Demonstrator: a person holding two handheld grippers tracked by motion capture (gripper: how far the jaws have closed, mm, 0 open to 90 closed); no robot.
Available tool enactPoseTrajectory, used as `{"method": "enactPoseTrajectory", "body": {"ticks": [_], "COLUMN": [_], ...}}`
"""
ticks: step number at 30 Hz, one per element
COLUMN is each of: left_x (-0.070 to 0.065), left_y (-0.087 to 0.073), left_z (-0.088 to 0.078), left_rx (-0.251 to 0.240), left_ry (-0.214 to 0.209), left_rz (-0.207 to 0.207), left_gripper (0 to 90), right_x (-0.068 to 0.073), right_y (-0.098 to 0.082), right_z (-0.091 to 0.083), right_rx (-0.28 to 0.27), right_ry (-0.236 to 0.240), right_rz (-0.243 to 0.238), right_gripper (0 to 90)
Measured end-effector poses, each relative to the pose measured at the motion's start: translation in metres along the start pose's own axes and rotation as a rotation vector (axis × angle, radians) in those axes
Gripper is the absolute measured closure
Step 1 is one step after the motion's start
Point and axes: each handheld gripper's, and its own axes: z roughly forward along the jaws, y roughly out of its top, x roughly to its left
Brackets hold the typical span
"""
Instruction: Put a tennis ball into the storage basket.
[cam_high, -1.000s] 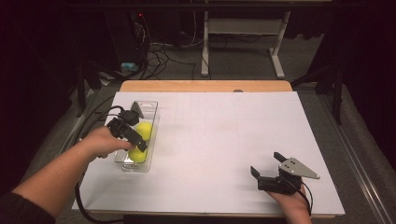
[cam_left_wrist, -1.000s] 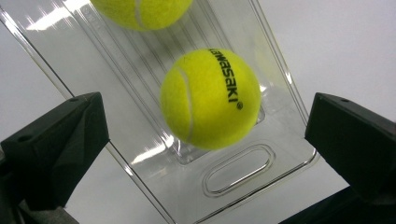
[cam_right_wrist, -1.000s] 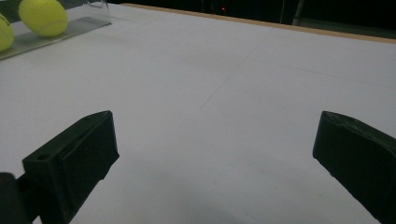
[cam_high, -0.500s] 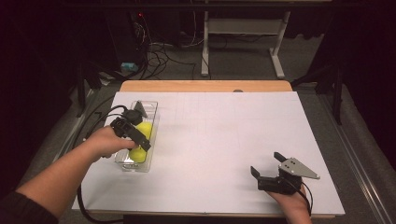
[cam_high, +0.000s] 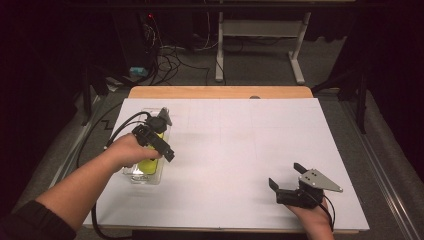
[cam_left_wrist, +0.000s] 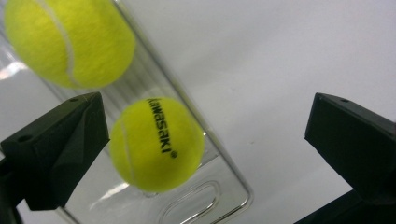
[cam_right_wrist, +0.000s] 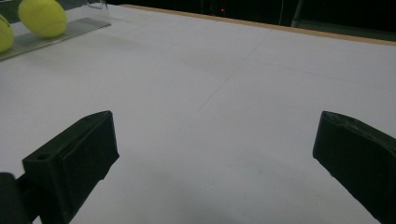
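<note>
Your left gripper (cam_left_wrist: 201, 154) hangs just above the clear tray (cam_high: 134, 172), and its jaws are wide open. It holds nothing. One yellow ball (cam_left_wrist: 156, 143) with black letters lies in the tray, close beside one jaw, and you cannot tell if they touch. A second ball (cam_left_wrist: 67, 42) lies farther along in the same tray. Your right gripper (cam_high: 286, 176) is well away from the tray, low over the white table (cam_high: 240, 145). Its jaws are wide open too, with nothing in them.
</note>
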Motion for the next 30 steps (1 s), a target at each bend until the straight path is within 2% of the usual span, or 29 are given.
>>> {"method": "enactPoseTrajectory", "body": {"ticks": [16,30], "left_x": [-0.035,-0.061], "left_y": [0.023,0.038], "left_z": [0.006,0.013], "left_rx": [-0.018,-0.004], "left_ry": [-0.024,-0.040], "left_rz": [0.060,0.108], "left_gripper": [0.7,0.7], "right_x": [-0.001,-0.001], "right_y": [0.000,0.001], "right_z": [-0.001,-0.002], "right_rx": [-0.003,-0.003], "right_ry": [-0.001,0.000], "right_rz": [0.002,0.004], "right_gripper": [0.0,0.0]}}
